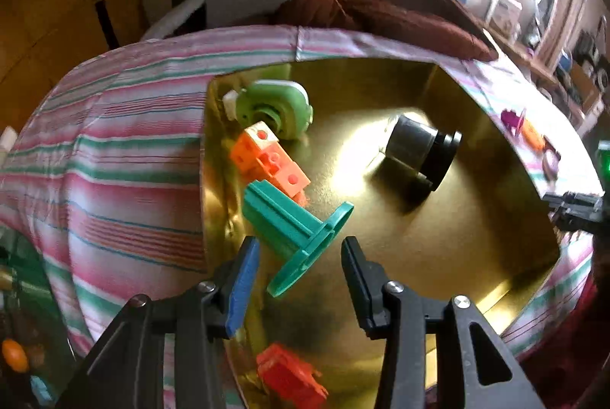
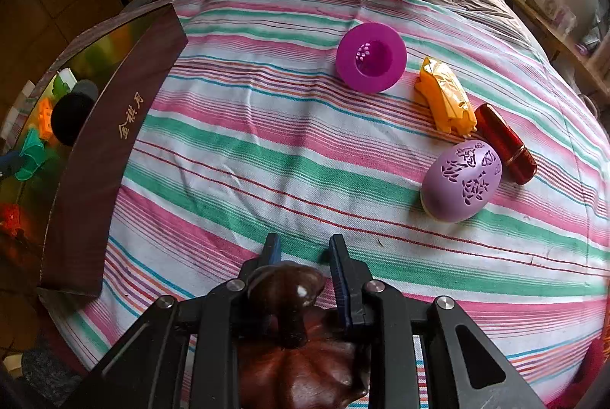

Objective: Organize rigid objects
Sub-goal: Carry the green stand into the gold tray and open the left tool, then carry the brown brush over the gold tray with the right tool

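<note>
While left gripper [image 1: 301, 252] gapes wide (teal spool [image 1: 293, 229] between), right gripper [image 2: 305, 248] clamps brown carving [image 2: 289, 290].

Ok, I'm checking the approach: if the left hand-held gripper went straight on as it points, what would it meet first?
Probably the teal flanged spool: it lies in the gold-lined box right ahead of the open left hand-held gripper, though depth is unclear.

Striped bedspread [image 2: 267, 149] bears box [image 2: 95, 157], funnel [image 2: 370, 62], egg [image 2: 460, 180], orange packet [image 2: 446, 100], red tube [image 2: 505, 149].
</note>
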Tool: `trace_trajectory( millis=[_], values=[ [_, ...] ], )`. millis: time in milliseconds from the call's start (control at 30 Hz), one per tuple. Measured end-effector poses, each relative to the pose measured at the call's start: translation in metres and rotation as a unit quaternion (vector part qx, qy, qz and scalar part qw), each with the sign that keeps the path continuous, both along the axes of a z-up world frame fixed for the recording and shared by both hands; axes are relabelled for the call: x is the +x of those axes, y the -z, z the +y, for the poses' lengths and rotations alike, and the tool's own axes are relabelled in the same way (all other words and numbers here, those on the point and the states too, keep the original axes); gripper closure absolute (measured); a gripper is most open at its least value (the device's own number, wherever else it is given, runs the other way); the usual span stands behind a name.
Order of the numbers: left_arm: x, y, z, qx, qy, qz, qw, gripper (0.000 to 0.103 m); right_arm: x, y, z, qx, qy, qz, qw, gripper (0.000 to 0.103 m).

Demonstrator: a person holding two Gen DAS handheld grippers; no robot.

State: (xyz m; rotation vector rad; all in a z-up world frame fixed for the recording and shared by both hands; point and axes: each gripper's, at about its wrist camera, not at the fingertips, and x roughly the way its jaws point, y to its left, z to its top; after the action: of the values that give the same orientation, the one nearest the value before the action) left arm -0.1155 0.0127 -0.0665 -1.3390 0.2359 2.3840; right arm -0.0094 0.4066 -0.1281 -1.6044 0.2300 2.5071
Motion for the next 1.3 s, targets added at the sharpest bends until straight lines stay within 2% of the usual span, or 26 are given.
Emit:
trace_trajectory(
  millis=[233,600,733,967,1100,1233,1300],
  values=[
    [0.031,-0.025,-0.017,0.009,-0.075,0.05,0.9959,0.058,0.002,-0.001,-0.003,0.009,-0.002,-0.001,1.0,0.077],
    [0.06,-0.045,-0.022,0.009,-0.103,0.09,0.9906,0.058,0.0,-0.002,-0.008,0.015,0.003,0.001,1.0,0.077],
    [0.061,-0.045,-0.023,0.01,-0.111,0.088,0.9899,0.058,-0.002,-0.002,-0.013,0.032,0.0,0.0,0.999,0.078],
    [0.062,-0.041,-0.033,0.019,-0.13,0.081,0.988,0.058,0.0,-0.003,-0.015,0.03,0.0,0.001,1.0,0.084],
    [0.063,-0.043,-0.039,0.024,-0.139,0.093,0.9856,0.058,0.0,-0.004,-0.014,0.027,0.012,0.001,1.0,0.091],
    [0.064,-0.043,-0.038,0.021,-0.125,0.094,0.9875,0.058,-0.001,-0.003,-0.009,0.017,0.031,0.002,0.999,0.094],
    [0.064,-0.042,-0.038,0.036,-0.118,0.087,0.9885,0.058,0.0,-0.003,-0.009,0.015,0.037,0.002,0.999,0.094]
  ],
)
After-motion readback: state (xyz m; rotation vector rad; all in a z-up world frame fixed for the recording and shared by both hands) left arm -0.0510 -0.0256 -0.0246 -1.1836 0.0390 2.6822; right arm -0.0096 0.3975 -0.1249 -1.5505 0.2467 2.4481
